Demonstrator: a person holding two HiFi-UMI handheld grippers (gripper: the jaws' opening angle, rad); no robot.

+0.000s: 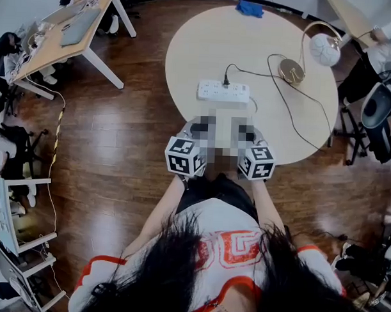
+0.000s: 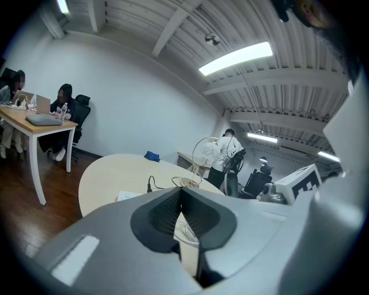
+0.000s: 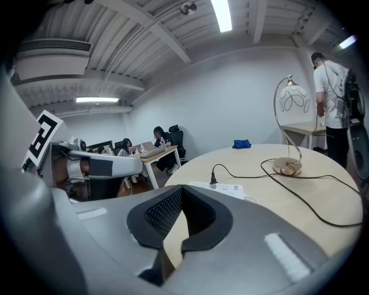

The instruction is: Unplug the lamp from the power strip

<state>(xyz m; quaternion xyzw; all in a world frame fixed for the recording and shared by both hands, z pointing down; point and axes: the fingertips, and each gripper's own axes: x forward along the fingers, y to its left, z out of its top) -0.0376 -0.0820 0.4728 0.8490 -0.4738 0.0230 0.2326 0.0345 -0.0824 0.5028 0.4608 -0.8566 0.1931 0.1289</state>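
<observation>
Both tools are idle at the near edge of the round pale wood worktop (image 1: 193, 50).
- Left hand-held gripper (image 2: 181, 191): jaws together, holding nothing.
- Right hand-held gripper (image 3: 181, 193): jaw tips meeting, holding nothing.

The white plastic power strip (image 1: 223, 91) lies close ahead, between the two. The lamp's black plug (image 1: 225, 81) stands upright in its far side. The brass-footed lamp with a white globe shade (image 1: 292, 71) sits well beyond, ahead and right of the right hand-held gripper.

Judgement: the reach has not begun.
- Open one tool before closing in.
- Pinch the plug body, not the cord.
- Pull straight out along the prongs.
- Press the other tool on the strip so it doesn't lift.
</observation>
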